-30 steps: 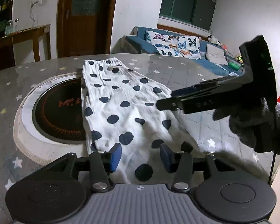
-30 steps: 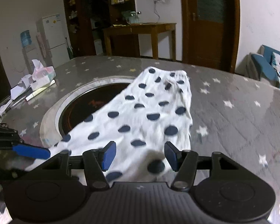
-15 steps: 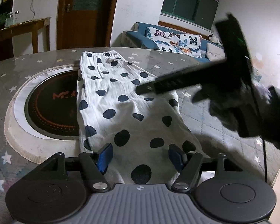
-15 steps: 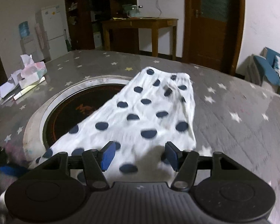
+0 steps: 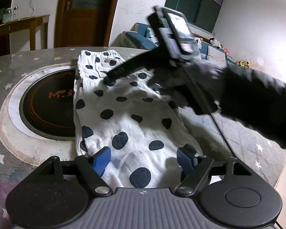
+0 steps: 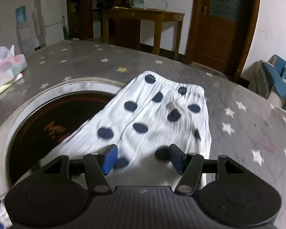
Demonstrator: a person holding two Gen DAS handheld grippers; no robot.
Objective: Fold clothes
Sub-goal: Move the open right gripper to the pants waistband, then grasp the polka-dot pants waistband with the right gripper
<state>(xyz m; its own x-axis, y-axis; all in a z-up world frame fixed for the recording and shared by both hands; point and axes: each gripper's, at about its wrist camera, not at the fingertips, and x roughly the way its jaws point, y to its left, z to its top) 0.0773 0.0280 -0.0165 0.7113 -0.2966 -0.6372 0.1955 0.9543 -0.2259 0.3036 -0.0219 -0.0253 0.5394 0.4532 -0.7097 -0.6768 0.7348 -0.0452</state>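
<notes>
The left gripper [image 5: 144, 161] is held low with its jaws spread wide. The right gripper [image 6: 143, 159] likewise has jaws wide apart, gripped by a gloved right hand [image 5: 181, 82] on a dark-sleeved arm.

The left gripper [image 5: 143, 161] is hovering with jaws spread over the near end of the polka-dot garment [image 5: 124, 118]. The garment is lying flat on the star-patterned table [image 5: 19, 72], overlapping the round black hotplate [image 5: 47, 106]. The right gripper [image 5: 112, 76] is reaching across the garment's far half; its jaw state is blurred.
</notes>
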